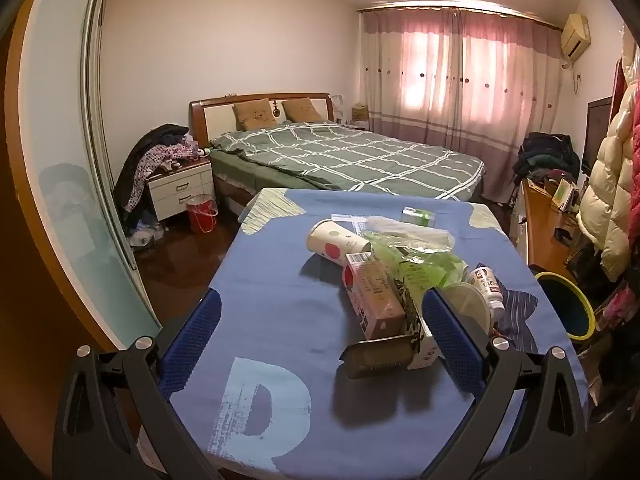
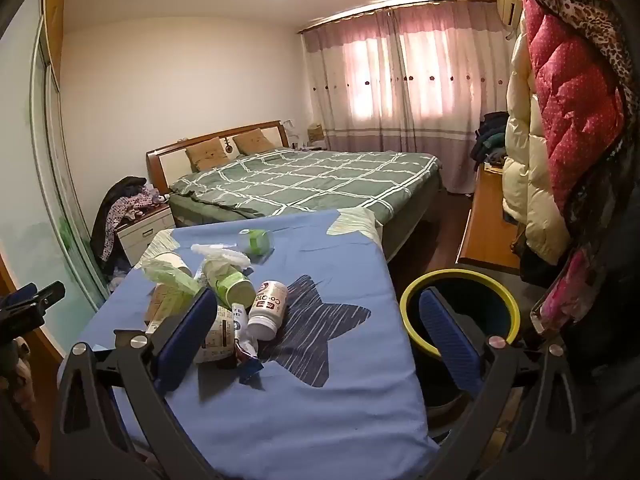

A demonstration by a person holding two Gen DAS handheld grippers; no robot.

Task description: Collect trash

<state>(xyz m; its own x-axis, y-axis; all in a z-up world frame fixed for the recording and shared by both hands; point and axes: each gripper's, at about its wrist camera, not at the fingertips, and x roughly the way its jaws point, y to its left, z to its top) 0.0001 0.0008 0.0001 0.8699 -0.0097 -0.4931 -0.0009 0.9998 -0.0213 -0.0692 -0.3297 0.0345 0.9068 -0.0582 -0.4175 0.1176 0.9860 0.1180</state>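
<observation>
A pile of trash lies on the blue-cloth table (image 1: 280, 288): a pink carton (image 1: 372, 296), a paper cup (image 1: 336, 242) on its side, green plastic wrap (image 1: 424, 264) and a white bottle (image 1: 488, 284). My left gripper (image 1: 320, 320) is open just above the cloth, its right finger beside the carton. In the right wrist view the white bottle (image 2: 270, 306), a green-banded cup (image 2: 230, 280) and a small blue wrapper (image 2: 250, 368) lie between and ahead of the fingers. My right gripper (image 2: 316, 328) is open and empty. A yellow-rimmed bin (image 2: 460, 316) stands right of the table.
A bed with a green checked cover (image 1: 344, 156) stands behind the table. A nightstand (image 1: 180, 188) with clothes and a red bucket (image 1: 202, 212) are at the left. A wooden desk (image 2: 488, 224) and hanging coats (image 2: 560, 120) crowd the right side. The bin also shows in the left wrist view (image 1: 568, 304).
</observation>
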